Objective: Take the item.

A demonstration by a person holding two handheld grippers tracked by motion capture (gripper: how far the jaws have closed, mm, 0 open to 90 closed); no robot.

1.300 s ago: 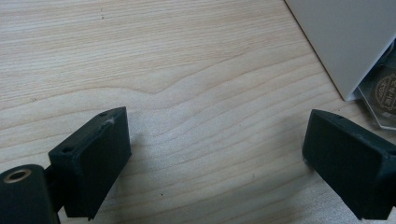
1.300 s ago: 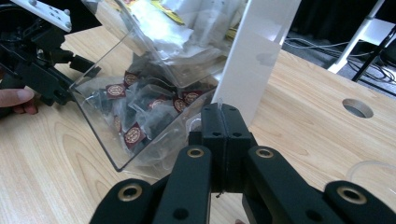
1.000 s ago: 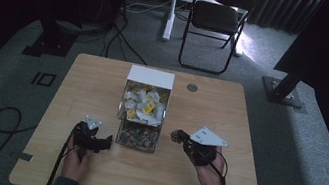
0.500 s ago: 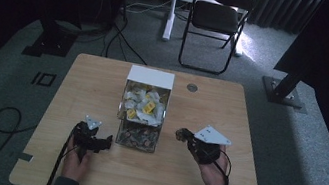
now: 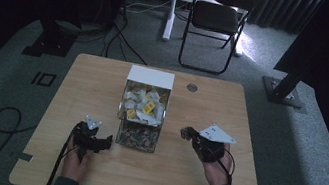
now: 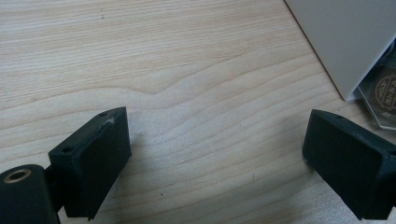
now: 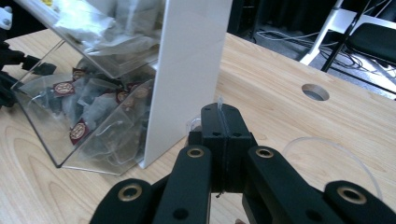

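At the bottom of the high view a person's forearms come in over the pale wooden worktop (image 5: 102, 87). Lower left of centre, the left gripper (image 5: 102, 144) sits low over the wood, pointing toward the clear box; in the left gripper view its jaws stand wide apart with only bare wood grain between them, and a white wall of the box crosses the upper right corner. Lower right of centre, the right gripper (image 5: 186, 132), with its grey three-cornered plate on top, points left toward the same box; in the right gripper view its jaws are pressed flat together, and a thin clear sliver seems to stick up from the seam, too small to tell what it is. Just beyond those tips stands the clear box (image 5: 142, 114), in the middle of the frame, between the two grippers and touching neither. It has two tiers: dark-labelled sachets (image 7: 77, 130) below, pale and yellow packets (image 5: 146, 103) above, and a white back panel. Farther off, a round hole (image 5: 192, 87) marks the worktop, and a folding chair (image 5: 215, 20) stands on the grey carpet beyond.
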